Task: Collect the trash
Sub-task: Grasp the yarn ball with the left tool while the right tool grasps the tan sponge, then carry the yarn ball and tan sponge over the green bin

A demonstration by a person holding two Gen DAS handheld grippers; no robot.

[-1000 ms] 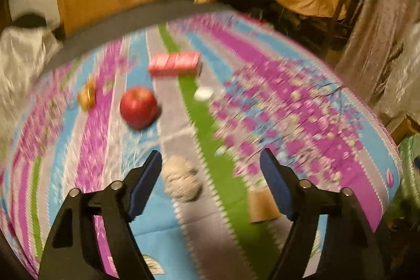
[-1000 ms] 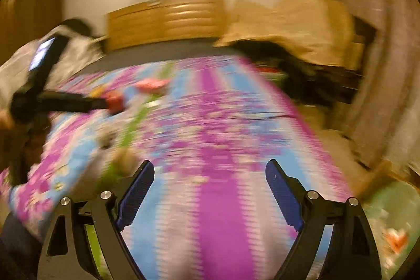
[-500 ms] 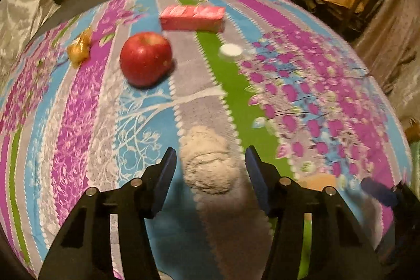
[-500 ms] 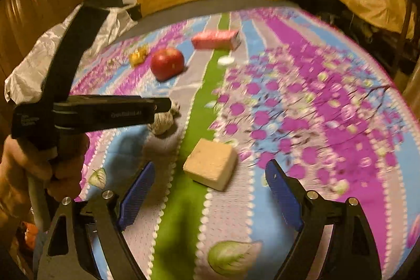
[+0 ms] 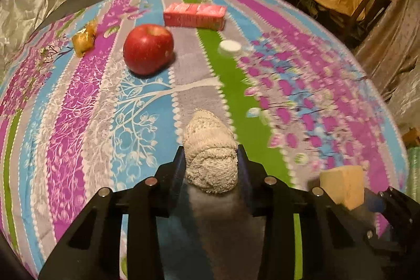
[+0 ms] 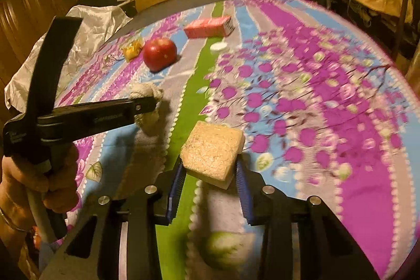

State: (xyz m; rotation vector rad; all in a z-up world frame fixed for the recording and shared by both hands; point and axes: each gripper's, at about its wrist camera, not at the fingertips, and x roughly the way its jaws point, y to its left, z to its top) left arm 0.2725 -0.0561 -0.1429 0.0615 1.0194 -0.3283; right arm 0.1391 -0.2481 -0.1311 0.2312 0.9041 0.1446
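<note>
Currently logged, item by item:

Rag ball (image 5: 210, 156): cream knitted wad, near the front edge of the bedspread (image 5: 78, 101), on the grey stripe beside the green one.
Left gripper (image 5: 212, 162): its jaws have just been closing and now stand clamped on the rag ball, one pad against each side.
Sponge block (image 6: 213, 151): tan cube, near the front edge, just right of the green stripe.
Right gripper (image 6: 210, 175): its jaws have just been closing and now stand clamped on the sponge block, which sits tilted between the blue pads.
Hand (image 6: 34, 183): wrapped round the left gripper's handle, at the left of the right wrist view.
Apple (image 5: 148, 49): mid-bedspread, toward the far edge, untouched.
Pink carton (image 5: 194, 15): lying flat near the far edge, behind the apple.
White cap (image 5: 230, 47): on the green stripe, right of the apple.
Yellow wrapper (image 5: 84, 38): toward the far left edge, left of the apple.
Step in hand: double grasp, one piece of trash per gripper; both grips look seated.
Next move calls for: lifting both pieces clear together without loosening either grip, then carrying them to a bin; no bin shows in either view.
Left to collect, by judgement: wrapper, cap and carton; the apple is probably not trash.
</note>
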